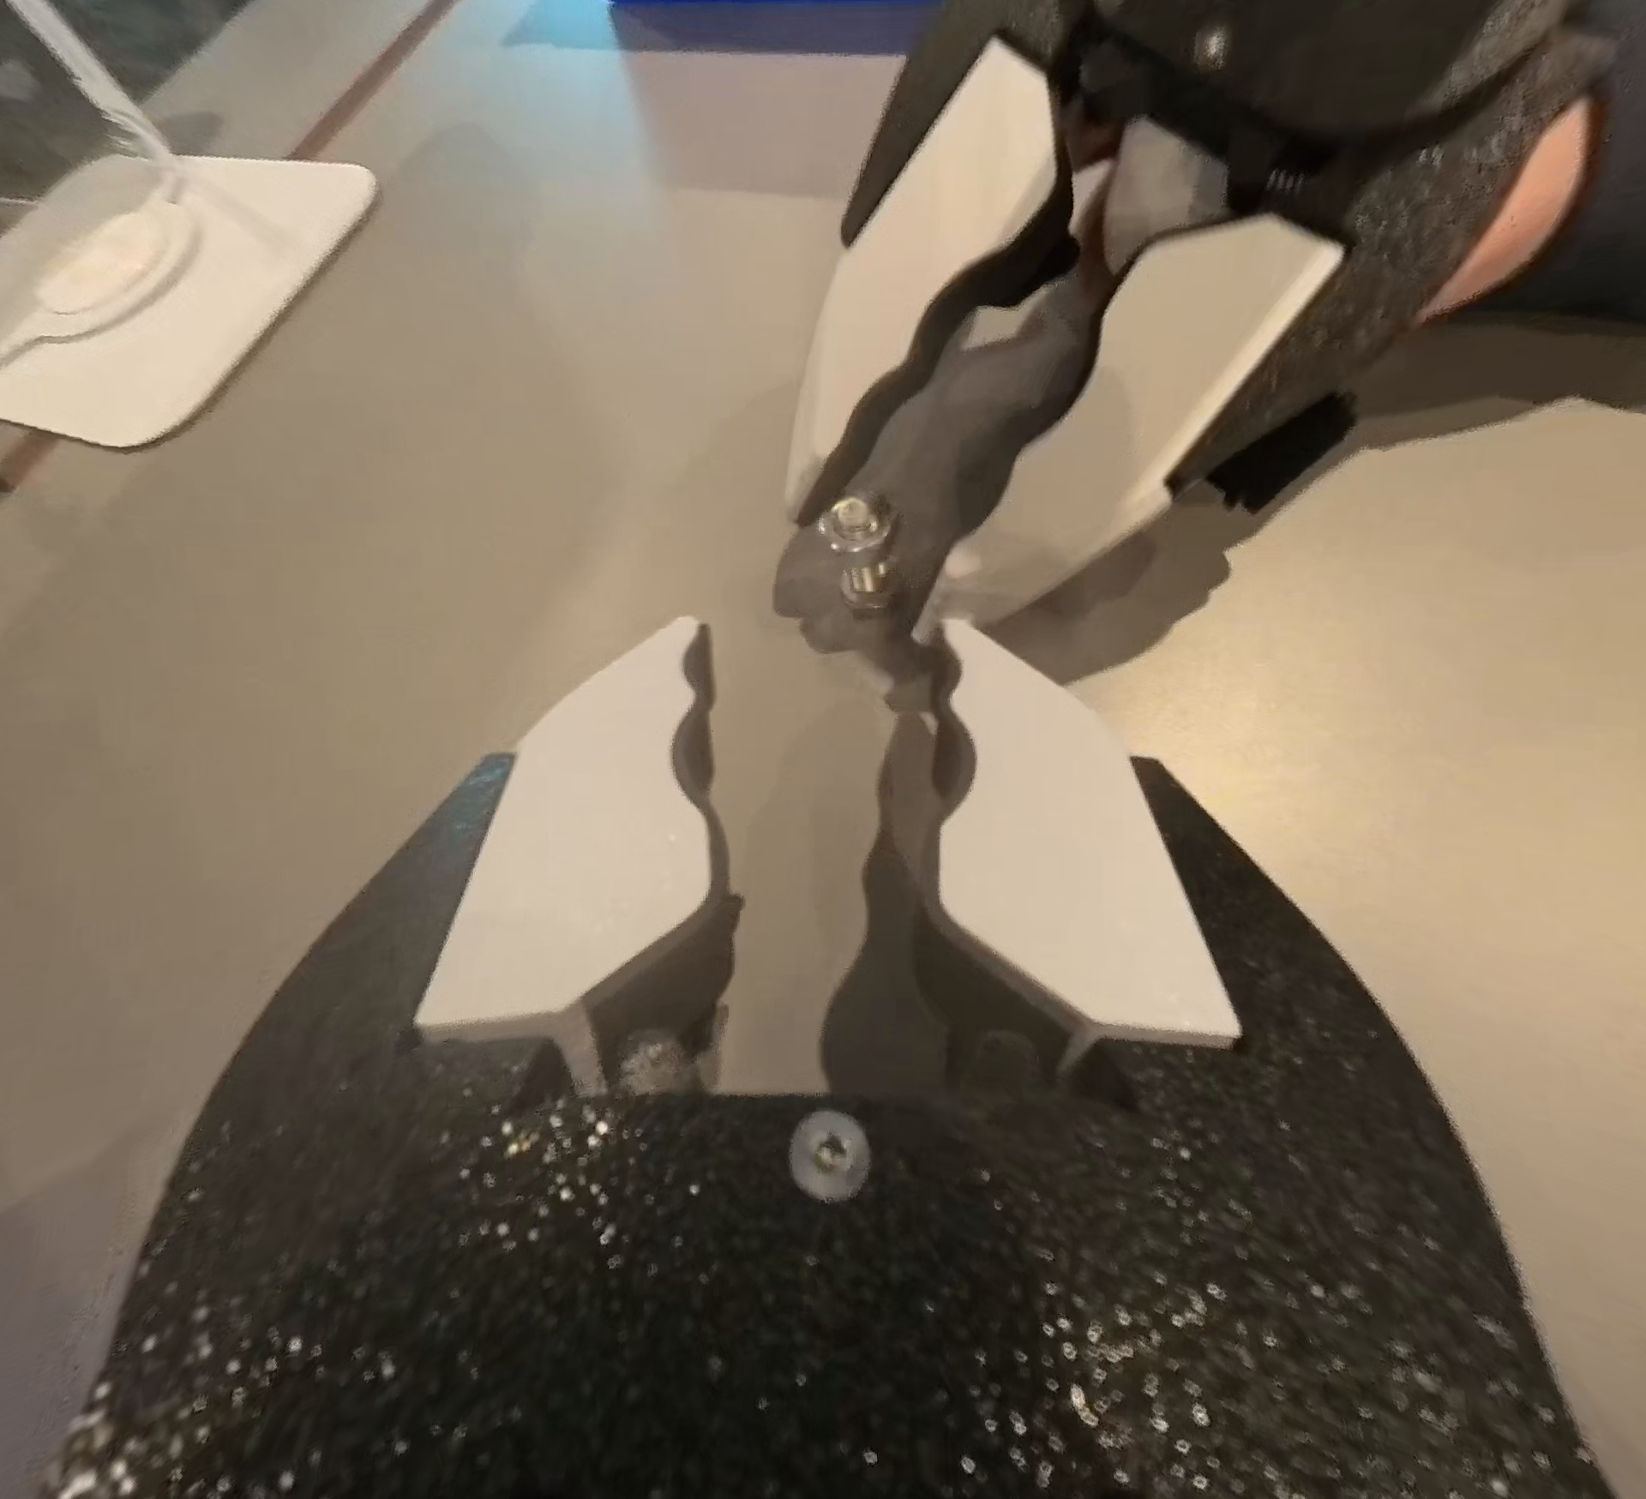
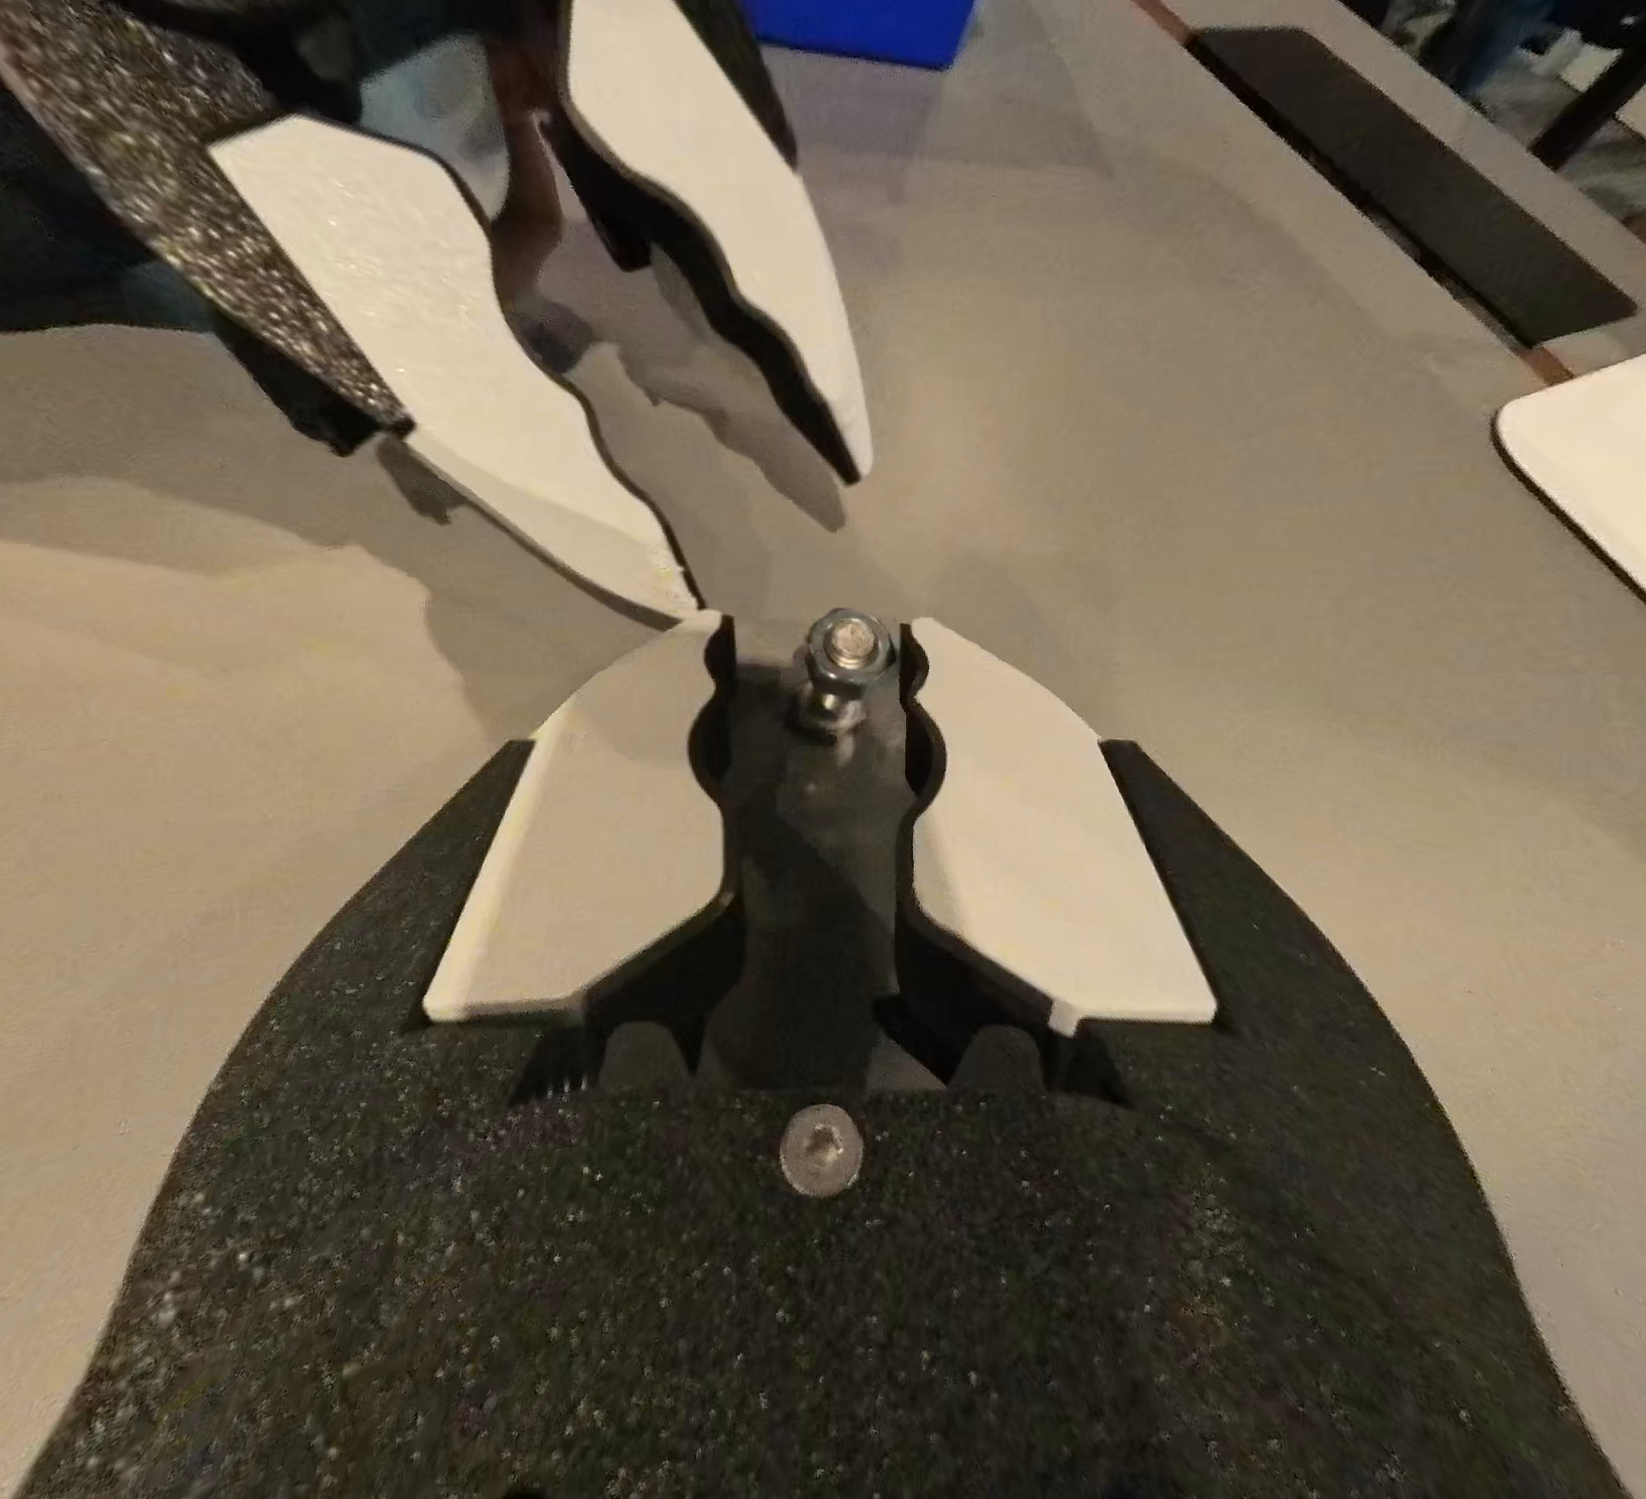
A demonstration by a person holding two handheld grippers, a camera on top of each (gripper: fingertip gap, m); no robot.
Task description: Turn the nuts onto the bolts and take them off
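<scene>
The right gripper (image 2: 815,655) reaches forward low over the table (image 2: 1158,477), its white fingers (image 2: 998,815) parted a little with a bolt (image 2: 842,659) standing between the tips. The left gripper (image 1: 828,655) faces it from the opposite side, fingers (image 1: 606,815) apart and holding nothing, one tip almost touching the right gripper's tip.
</scene>
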